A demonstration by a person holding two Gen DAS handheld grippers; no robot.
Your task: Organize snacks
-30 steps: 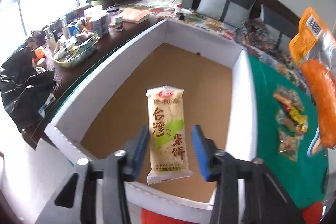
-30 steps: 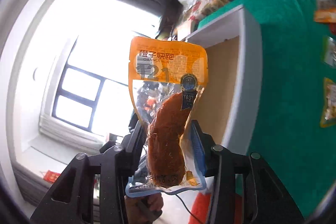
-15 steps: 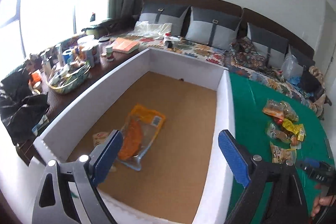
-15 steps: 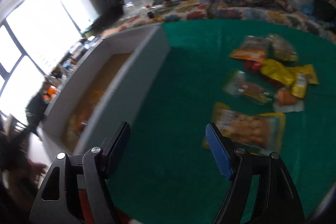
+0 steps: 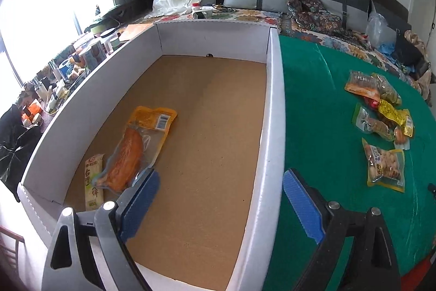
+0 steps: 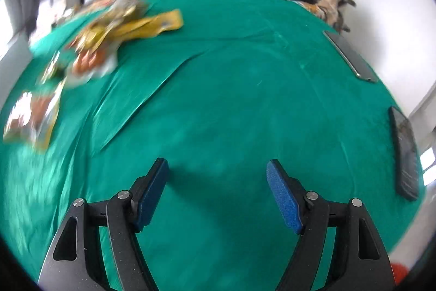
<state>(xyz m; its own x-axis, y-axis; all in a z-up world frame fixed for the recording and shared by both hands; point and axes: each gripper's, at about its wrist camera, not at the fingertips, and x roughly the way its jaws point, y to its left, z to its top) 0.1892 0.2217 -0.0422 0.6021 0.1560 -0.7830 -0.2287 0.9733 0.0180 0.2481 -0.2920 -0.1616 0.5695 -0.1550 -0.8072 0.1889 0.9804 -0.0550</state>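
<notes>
The left gripper (image 5: pixel 220 179) hangs with its blue-padded jaws wide apart and nothing between them, straddling the right wall of a large white cardboard box (image 5: pixel 273 111) with a brown floor. Inside the box, towards its near left corner, lies an orange sausage pouch (image 5: pixel 139 146) with a barcode at its far end. A narrow rice-cracker packet (image 5: pixel 93 182) lies just beside it against the left wall, and the pouch's near end overlaps it slightly.

The box stands on a green tablecloth (image 5: pixel 313 113), along that cloth's left edge. Towards the far right side of the cloth sits a loose cluster of snack packets (image 5: pixel 378 111), several overlapping one another: orange, yellow and clear ones. A yellow-edged bag of pale round pieces (image 5: pixel 384 165) lies nearest, just apart from the rest.

The right gripper (image 6: pixel 217 168) is likewise spread open and empty, low over a bare stretch of the cloth, where its shadow falls. In its view the snack cluster (image 6: pixel 103 37) is smeared by motion blur at the far left part of the cloth. Two dark flat devices (image 6: pixel 404 152) lie along the cloth's right edge.
</notes>
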